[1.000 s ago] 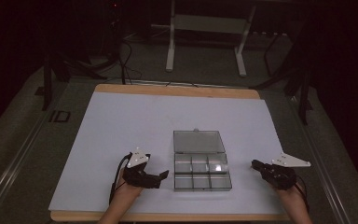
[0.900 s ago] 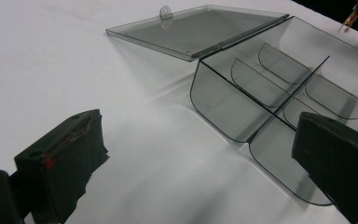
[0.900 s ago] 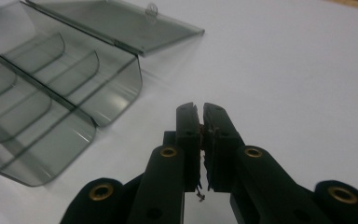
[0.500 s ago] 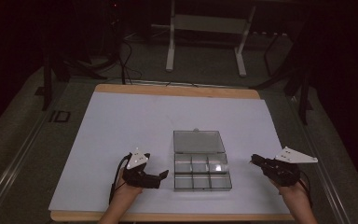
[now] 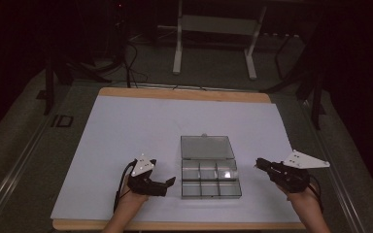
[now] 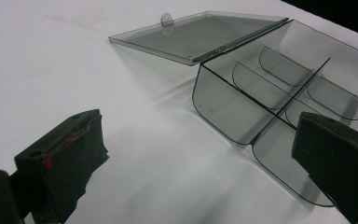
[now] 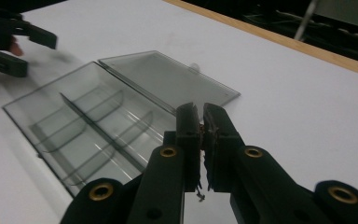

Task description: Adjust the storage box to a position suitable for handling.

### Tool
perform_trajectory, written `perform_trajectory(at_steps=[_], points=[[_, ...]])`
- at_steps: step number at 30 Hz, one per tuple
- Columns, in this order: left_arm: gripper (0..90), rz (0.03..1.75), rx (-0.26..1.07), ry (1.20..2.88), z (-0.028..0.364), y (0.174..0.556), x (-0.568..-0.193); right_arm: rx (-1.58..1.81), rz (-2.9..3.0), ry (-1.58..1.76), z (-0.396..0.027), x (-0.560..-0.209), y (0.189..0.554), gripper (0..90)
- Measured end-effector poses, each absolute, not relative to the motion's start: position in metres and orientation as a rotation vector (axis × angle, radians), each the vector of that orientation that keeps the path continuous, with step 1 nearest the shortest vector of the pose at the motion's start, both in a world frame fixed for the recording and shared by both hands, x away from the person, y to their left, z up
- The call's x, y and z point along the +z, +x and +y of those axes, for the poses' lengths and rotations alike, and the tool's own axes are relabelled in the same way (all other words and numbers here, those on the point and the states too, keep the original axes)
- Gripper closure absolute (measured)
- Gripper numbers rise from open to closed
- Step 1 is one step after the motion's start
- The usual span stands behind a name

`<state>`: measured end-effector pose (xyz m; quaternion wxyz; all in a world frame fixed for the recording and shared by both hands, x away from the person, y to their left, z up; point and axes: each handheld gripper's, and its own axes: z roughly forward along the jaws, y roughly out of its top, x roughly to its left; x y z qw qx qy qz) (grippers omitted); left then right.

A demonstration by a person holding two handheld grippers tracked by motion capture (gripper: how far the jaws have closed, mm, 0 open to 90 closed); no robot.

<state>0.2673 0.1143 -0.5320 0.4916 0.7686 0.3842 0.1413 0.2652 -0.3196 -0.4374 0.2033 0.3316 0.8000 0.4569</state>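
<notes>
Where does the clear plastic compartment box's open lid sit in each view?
High view: flat clear lid at centre, on the far side of the tray.
Left gripper view: top centre.
Right gripper view: centre, right of the tray.
Shared landmark: the lid's small latch tab.

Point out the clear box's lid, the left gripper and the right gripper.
lid (image 5: 207, 147), high view, middle of the flat open panel
left gripper (image 5: 170, 182), high view, between its open tips
right gripper (image 7: 200, 122), right gripper view, between its closed tips
</notes>
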Motion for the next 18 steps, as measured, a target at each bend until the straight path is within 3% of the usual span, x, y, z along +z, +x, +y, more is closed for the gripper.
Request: perform_trajectory(at_steps=[18], points=[[3.0,0.93,0.341,1.863,0.116,0.267,-0.532,1.36,2.329,0.782,-0.269,-0.437,0.258,85.5]])
